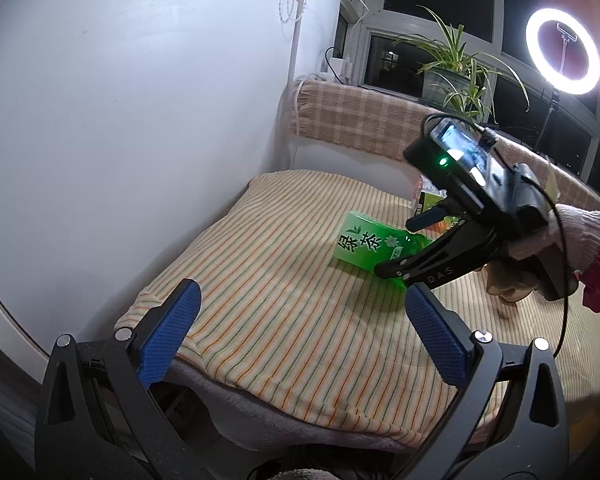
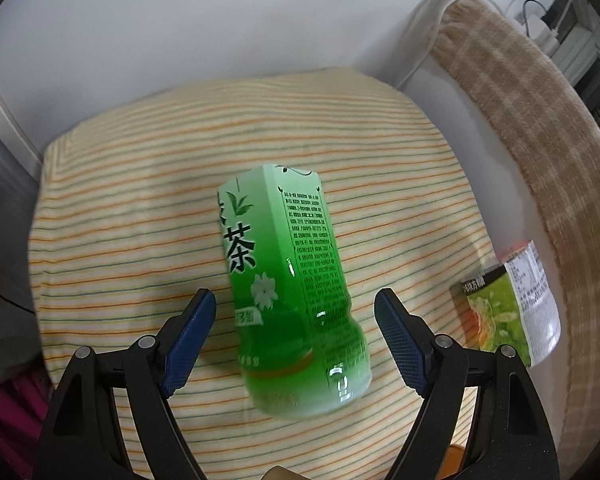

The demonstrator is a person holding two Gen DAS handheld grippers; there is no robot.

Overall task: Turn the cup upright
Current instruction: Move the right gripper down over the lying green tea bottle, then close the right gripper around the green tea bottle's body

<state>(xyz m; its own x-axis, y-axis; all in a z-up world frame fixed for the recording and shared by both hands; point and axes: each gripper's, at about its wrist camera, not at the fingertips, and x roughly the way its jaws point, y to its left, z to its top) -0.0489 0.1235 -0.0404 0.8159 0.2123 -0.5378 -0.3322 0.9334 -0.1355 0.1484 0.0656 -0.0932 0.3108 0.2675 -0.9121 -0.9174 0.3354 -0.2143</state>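
A: So, how far along are you?

B: Barely begun, I'd judge. The green tea cup lies on its side on the striped towel, near the middle, and nothing about it is upright yet. My right gripper sits with its blue pads on either side of the cup's wider end, spread apart and not touching it. Closing on it, lifting and turning it to stand are all left to do.

A: And your other hand?

B: My left gripper hangs back near the towel's front edge, jaws wide, holding nothing.

A: What's there, counted?

B: One cup, one striped towel, two grippers. Off to the side, one packet with a food picture lies by the wall. Further back I see one ring light and one potted plant.
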